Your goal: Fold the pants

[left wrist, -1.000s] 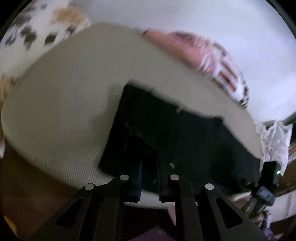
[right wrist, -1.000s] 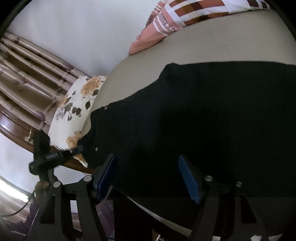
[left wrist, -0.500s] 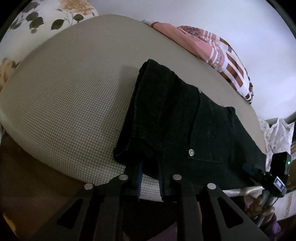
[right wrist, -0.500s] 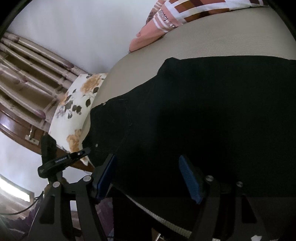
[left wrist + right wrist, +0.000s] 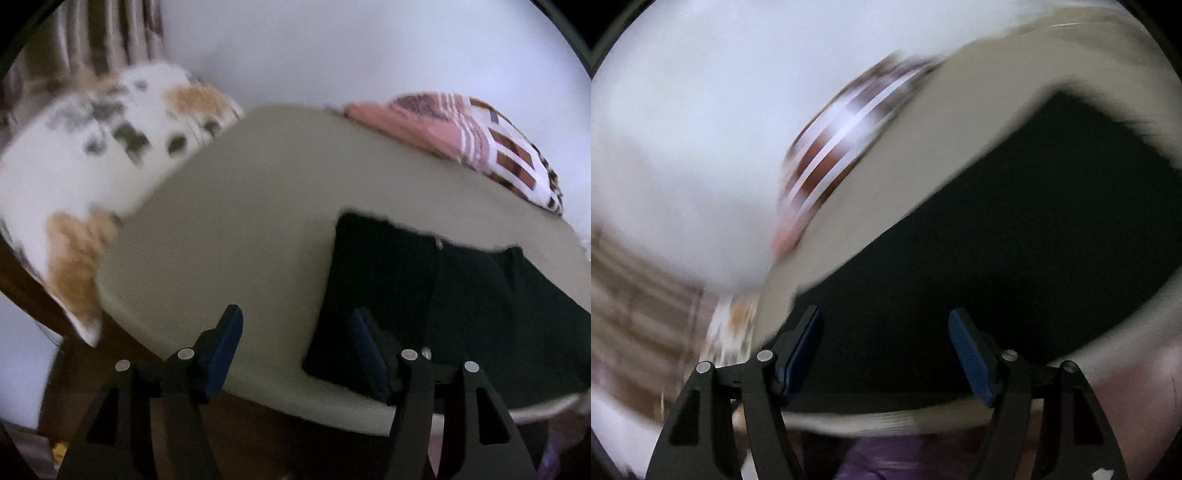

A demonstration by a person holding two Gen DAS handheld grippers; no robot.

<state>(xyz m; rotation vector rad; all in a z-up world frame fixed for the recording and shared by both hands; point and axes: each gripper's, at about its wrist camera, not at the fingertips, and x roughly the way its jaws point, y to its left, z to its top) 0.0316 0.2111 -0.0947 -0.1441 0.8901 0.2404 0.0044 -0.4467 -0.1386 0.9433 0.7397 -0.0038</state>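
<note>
My left claw (image 5: 295, 347) has let go: half a second ago its blue pads were pinched together on the near edge of the black denim pants (image 5: 461, 295), and now they stand wide apart with nothing between them, only bare beige woven mattress cover (image 5: 229, 229) in the gap. The view has also swung leftward, so the pants sit in the lower right of the left frame, lying flat on the bed as a squared-off dark block with one straight left edge. I judge a fold has just been laid down and released, so what remains is probably a last fold or a tidy-up

My right claw (image 5: 886, 350) is wide open too and empty, as it was a second ago, but its picture is now heavily smeared by motion, so I take it that hand is swinging away. The pants (image 5: 1015, 240) fill the middle and right of that frame

The left view gives me what the right cannot: the crisp left edge of the folded block and the white floral pillow (image 5: 103, 155) at upper left. The pink striped patchwork blanket (image 5: 480, 144) is clear at upper right there, only a streak (image 5: 842, 147) in the right view. The right view shows the pants reaching almost to the near mattress edge
</note>
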